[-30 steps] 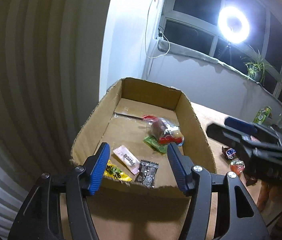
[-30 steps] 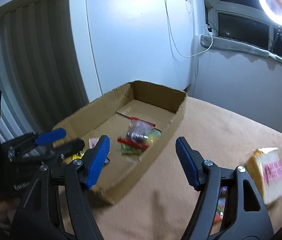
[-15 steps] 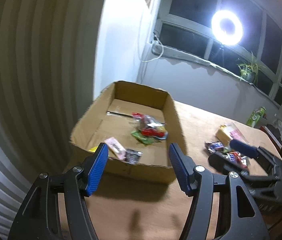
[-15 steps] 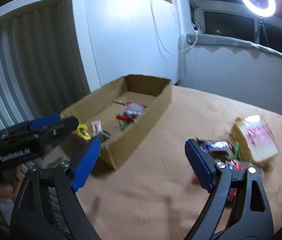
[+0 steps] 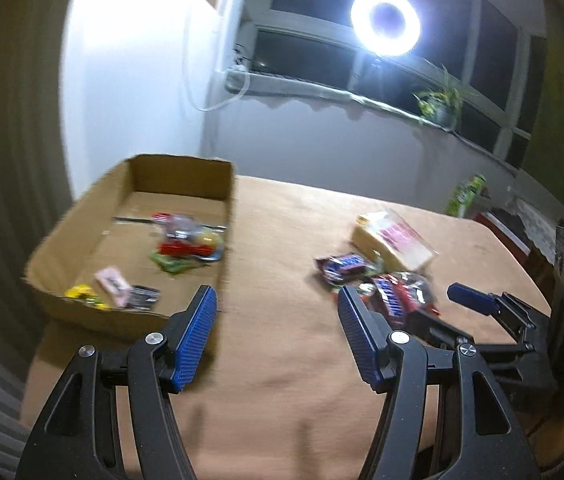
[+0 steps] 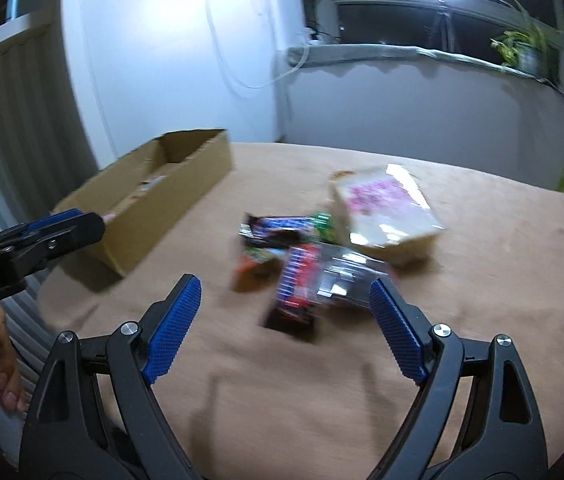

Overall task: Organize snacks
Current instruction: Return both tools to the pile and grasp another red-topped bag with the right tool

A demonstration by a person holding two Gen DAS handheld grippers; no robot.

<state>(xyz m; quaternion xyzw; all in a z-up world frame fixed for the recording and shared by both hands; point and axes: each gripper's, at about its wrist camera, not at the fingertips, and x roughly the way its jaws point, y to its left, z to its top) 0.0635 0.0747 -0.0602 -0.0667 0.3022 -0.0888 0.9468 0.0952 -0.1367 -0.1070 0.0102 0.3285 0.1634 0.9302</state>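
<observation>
While the jaws of the right gripper [image 6: 283, 328] are spread wide and empty above the loose snack pile [image 6: 301, 264], two wrappers could be pinched at once, since the bars there overlap and touch. The jaws of the left gripper [image 5: 278, 338] are also parted with nothing between them, over bare tabletop [image 5: 282, 240] between the pile and the cardboard box [image 5: 222, 188]. A slippery wrapper could be dropped short of the box, where several snacks already lie. The large pale packet [image 6: 381, 208] could be nudged aside.
</observation>
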